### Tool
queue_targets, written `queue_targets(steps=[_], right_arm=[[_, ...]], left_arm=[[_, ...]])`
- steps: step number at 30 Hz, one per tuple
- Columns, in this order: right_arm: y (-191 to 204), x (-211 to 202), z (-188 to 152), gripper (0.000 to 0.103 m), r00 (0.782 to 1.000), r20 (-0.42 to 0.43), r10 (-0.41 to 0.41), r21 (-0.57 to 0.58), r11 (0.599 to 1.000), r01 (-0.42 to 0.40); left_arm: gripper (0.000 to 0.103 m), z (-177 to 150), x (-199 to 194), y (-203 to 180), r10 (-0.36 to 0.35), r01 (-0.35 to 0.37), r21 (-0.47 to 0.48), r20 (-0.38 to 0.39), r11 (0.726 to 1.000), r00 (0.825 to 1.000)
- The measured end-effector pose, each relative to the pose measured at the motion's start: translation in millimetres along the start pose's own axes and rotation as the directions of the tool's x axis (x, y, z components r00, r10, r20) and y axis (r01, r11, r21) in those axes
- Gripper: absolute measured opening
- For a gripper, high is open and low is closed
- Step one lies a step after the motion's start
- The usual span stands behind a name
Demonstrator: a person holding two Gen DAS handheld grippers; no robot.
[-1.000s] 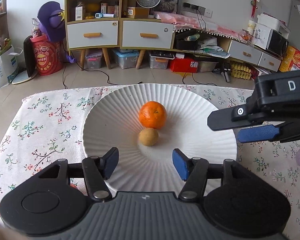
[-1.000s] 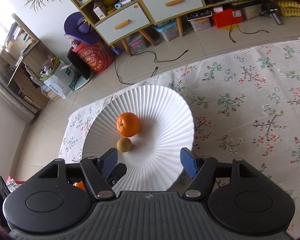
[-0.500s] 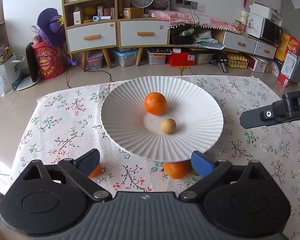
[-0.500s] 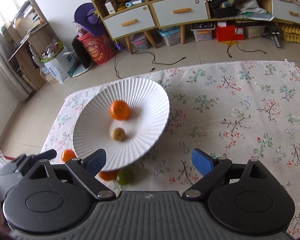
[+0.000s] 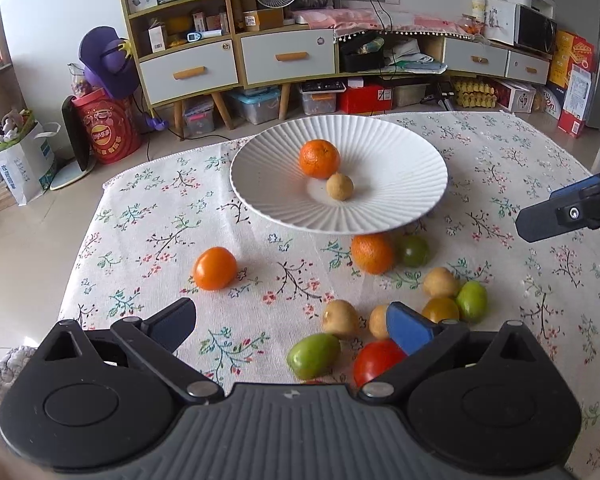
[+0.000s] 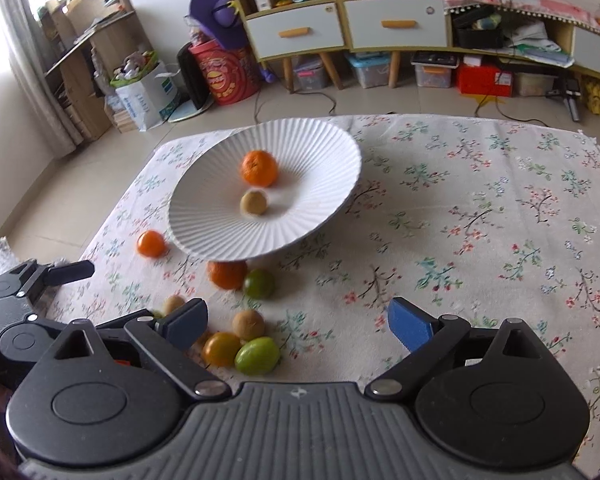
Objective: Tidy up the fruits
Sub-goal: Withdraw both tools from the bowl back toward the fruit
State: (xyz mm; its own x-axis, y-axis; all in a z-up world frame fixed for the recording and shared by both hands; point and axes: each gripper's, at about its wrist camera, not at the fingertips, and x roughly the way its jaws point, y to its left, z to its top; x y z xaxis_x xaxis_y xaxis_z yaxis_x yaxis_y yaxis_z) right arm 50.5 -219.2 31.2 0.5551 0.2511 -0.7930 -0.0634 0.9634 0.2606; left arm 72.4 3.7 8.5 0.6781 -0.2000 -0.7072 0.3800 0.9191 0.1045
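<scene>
On floral cloth, ribbed white plate [image 5: 400, 160], round fruits, both tools' jaws just spread wide, empty.

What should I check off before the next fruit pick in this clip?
1. Left gripper free: ok, jaws just opened wide, nothing pressed between the pads.
2. Right gripper free: ok, jaws just opened wide, only cloth between them.
3. White plate has room: ok, it holds only an orange and a small tan fruit.
4. Plate resting flat: cannot tell, its near rim overhangs another orange and a dark green fruit; contact is hidden.
5. Easy target: ok, the lone orange fruit sits apart from the others on the floral cloth.
6. Cluster near the grippers: not ok, those fruits crowd together.
</scene>
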Motion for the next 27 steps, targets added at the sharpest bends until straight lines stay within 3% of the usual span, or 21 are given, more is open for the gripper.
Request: queue_targets(steps=[14, 22, 27], right_arm=[[31, -1, -39, 0.098, 0.998, -0.047, 0.030, -0.153, 0.988, -0.036], [40, -4, -58, 0.100, 0.999, -0.029, 0.036, -0.234, 0.971, -0.042], [47, -3, -71, 0.101, 0.997, -0.038, 0.063, -0.278, 0.958, -0.071]], left_arm=[[0.099, -27, -14, 4, -0.046, 0.046, 0.013, -0.031, 0.999, 0.998], [0.099, -46, -10, 6, -0.051, 0.051, 0.014, -0.051, 0.999, 0.997], [0.099, -56, -14, 7, -0.068, 0.069, 0.008, -0.030, 0.998, 0.997]])
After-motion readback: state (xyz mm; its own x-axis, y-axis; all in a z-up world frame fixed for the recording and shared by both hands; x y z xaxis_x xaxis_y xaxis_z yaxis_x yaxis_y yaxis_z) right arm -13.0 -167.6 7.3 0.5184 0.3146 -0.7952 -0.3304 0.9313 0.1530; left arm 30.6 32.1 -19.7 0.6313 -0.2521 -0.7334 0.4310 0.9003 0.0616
